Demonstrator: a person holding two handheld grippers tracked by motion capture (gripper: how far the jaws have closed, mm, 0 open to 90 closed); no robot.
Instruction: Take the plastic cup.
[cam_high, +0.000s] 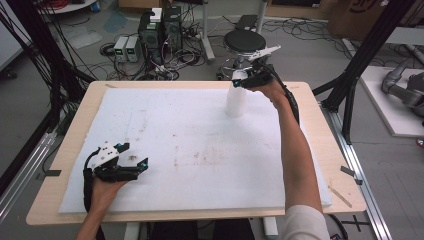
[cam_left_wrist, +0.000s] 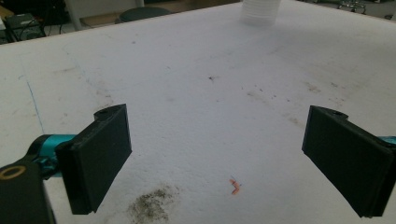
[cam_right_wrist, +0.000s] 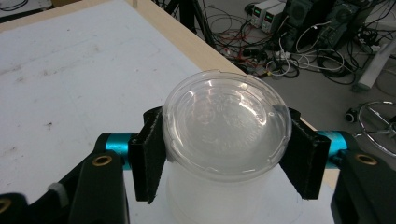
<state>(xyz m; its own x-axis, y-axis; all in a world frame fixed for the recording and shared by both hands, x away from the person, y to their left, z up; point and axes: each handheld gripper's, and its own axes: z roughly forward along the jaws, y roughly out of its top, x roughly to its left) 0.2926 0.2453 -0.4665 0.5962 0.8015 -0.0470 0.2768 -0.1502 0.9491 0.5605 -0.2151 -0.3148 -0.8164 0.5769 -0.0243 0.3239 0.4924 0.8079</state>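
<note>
two grippers are at work over a wooden table (cam_high: 320, 150) that is covered by a white foam sheet (cam_high: 200, 145). the right gripper (cam_high: 248, 79) is at about 1 o'clock of the sheet, far from the person, at the end of a long stretched forearm (cam_high: 295, 150). it is on a translucent plastic cup (cam_high: 236, 100) that stands upright near the far edge of the sheet. in the right gripper view the cup (cam_right_wrist: 224, 140) has a clear round lid (cam_right_wrist: 226, 123), and the two black jaws sit at 9 o'clock and 3 o'clock of it, just under the lid rim. both pads look pressed on the cup wall, so this gripper is clamped on the cup. the cup bottom still seems to rest on the foam, but this i cannot tell for sure.

the left gripper (cam_high: 131, 165) is at about 8 o'clock of the sheet, near the person, well apart from the cup. its jaws stand wide apart with nothing between them. in the left gripper view the cup (cam_left_wrist: 259, 11) is seen far off at 12 o'clock, and on the foam between the jaws lie a small orange scrap (cam_left_wrist: 235, 186) and a dark dirty spot (cam_left_wrist: 152, 207) at about 6 to 7 o'clock.

behind the table, on the floor, there are a black round stool (cam_high: 244, 41) and many cables (cam_high: 175, 60).
</note>
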